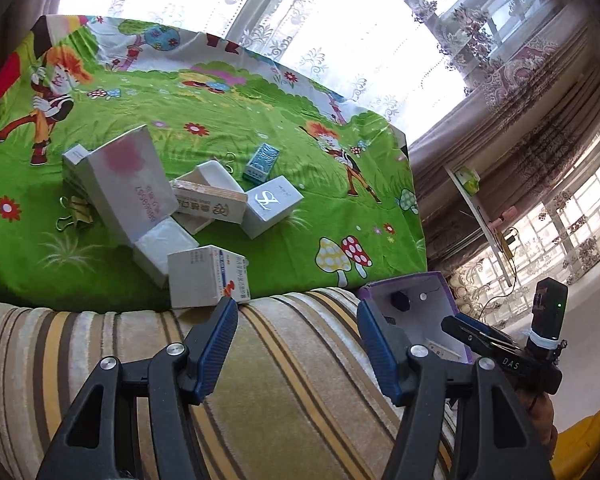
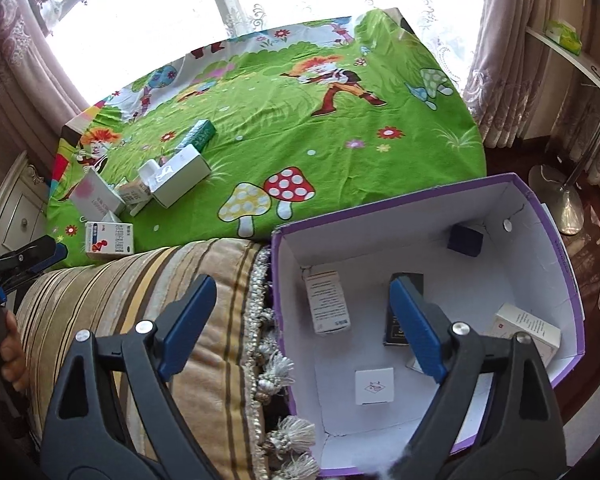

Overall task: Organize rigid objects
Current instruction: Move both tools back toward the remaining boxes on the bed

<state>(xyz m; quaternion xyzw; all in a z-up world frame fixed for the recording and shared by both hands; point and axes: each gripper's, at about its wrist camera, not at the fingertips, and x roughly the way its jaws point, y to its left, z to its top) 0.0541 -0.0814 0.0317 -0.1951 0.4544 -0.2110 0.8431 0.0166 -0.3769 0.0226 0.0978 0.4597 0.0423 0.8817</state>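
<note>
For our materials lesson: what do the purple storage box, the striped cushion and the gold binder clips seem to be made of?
Purple storage box: likely cardboard, matt white inside, with creased corners and thin walls.
Striped cushion: woven fabric, plush-looking, with tasselled fringe along its edge.
Gold binder clips: probably metal, shiny, with thin wire handles.

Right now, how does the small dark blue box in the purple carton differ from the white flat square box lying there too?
The small dark blue box sits in the far corner of the purple cardboard carton; the white flat square box lies nearer the front. The blue one is dark, blocky and plain; the white one is thin, with a small diamond mark on top. Both rest on the carton's white floor, touching nothing else.
</note>
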